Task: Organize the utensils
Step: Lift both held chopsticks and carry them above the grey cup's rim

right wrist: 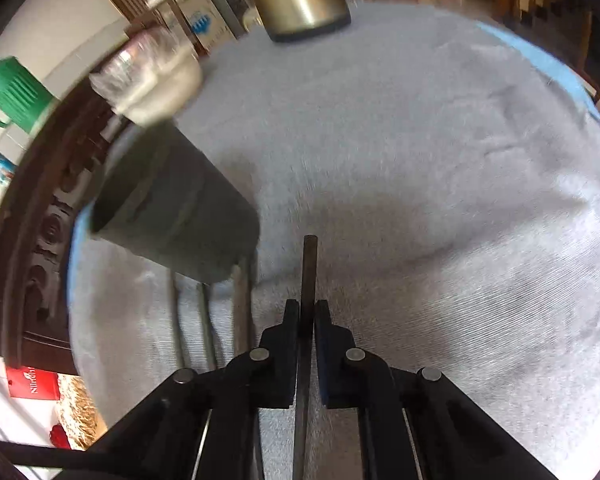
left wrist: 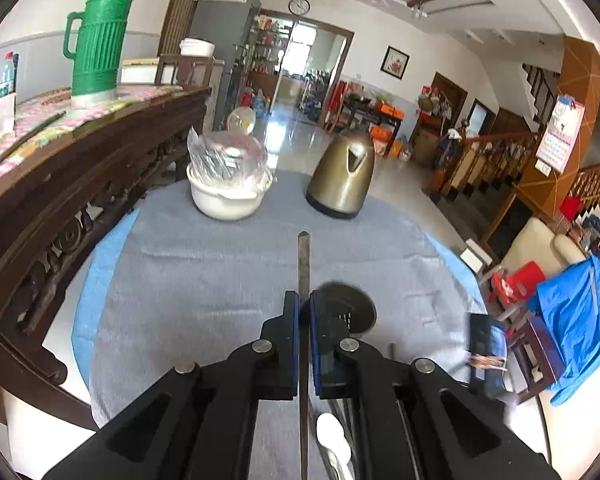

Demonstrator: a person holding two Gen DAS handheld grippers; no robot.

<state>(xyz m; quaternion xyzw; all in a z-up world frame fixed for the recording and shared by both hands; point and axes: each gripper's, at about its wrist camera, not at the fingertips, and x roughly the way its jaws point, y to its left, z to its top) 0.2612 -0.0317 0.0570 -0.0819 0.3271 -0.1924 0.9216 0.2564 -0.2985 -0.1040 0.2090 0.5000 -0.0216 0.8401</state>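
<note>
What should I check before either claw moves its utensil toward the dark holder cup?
1. Left claw closed on its flat metal utensil: ok, the stem runs between the pads.
2. Right claw closed on its dark rod-like utensil: ok, pads sit tight on it.
3. Dark holder cup located: ok, to the left of the right claw in its view.
4. Cup standing upright and mouth free: cannot tell, that view is blurred.
5. Loose utensils below the cup out of the way: not ok, they lie close beside it.
6. Kettle and white bowl clear of the work area: ok, both at the far edge of the grey cloth.
</note>
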